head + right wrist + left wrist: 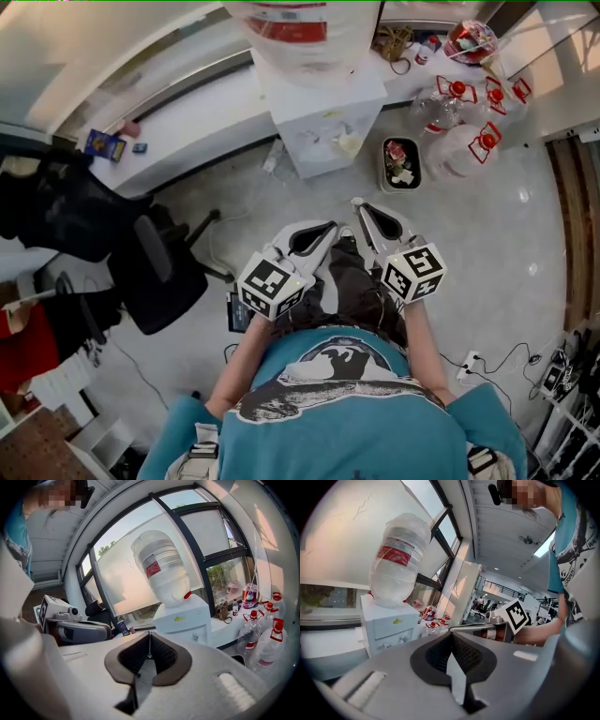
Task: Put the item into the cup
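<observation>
Grey speckled floor (487, 216) underfoot; white boxy water dispenser (323, 117) with upturned clear bottle ahead. My left gripper (328, 228) and right gripper (362, 206) at waist, jaws pressed together, nothing between. Item, cup: neither in view. Task likely unstarted; next, locate both, open jaws.
</observation>
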The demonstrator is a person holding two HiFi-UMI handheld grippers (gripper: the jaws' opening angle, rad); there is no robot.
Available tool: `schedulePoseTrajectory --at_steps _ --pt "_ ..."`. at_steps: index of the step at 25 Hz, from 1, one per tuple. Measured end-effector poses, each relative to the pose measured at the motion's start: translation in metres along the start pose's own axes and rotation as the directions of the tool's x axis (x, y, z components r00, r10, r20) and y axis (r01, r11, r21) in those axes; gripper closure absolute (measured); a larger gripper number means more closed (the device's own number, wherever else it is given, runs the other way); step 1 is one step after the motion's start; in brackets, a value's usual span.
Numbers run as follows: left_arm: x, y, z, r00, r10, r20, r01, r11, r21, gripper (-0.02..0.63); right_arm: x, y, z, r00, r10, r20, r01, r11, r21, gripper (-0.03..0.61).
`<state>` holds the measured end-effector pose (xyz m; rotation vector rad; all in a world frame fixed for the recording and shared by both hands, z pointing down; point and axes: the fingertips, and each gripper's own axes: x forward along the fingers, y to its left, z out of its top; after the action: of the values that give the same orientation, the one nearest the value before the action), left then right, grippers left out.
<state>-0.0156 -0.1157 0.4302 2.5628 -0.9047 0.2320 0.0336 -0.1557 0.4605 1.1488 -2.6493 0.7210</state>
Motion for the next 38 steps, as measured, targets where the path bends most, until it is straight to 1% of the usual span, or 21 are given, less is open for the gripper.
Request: schedulePoseTrajectory --at_steps 6,11,20,25,29,32,38 --pt "0.032 0.022 0.001 0.998 0.052 -0.029 -0.052 0.998 -0.02 0.603 0.022 -0.045 -0.004 0.998 0.037 -0.055 -0.037 0.999 0.0 0.572" --pt "0.049 0.039 -0.005 0.994 0.099 -0.056 -0.102 0.994 -0.051 0.603 0.043 -0.078 -0.018 0.992 0.059 -0.114 -0.06 0.998 -0.004 0.574" --pt "0.078 0.064 -0.012 0.987 0.159 -0.023 -0.16 0.979 -0.126 0.603 0.101 -0.124 -0.05 0.973 0.092 -0.212 -0.109 0.991 -0.072 0.572" --pt "0.084 0.08 -0.029 0.979 0.202 -0.036 -0.205 0.966 -0.156 0.603 0.137 -0.158 -0.077 0.96 0.066 -0.272 -0.104 0.986 -0.127 0.574" --pt "0.087 0.096 -0.054 0.969 0.24 -0.065 -0.248 0.953 -0.174 0.603 0.164 -0.186 -0.097 0.951 0.037 -0.306 -0.084 0.986 -0.142 0.572" --pt "0.088 0.105 -0.067 0.965 0.249 -0.084 -0.261 0.945 -0.196 0.603 0.18 -0.204 -0.108 0.944 0.025 -0.328 -0.079 0.985 -0.153 0.572" --pt "0.094 0.113 -0.079 0.958 0.274 -0.08 -0.285 0.936 -0.205 0.603 0.207 -0.234 -0.132 0.926 0.0 -0.379 -0.078 0.979 -0.191 0.572"
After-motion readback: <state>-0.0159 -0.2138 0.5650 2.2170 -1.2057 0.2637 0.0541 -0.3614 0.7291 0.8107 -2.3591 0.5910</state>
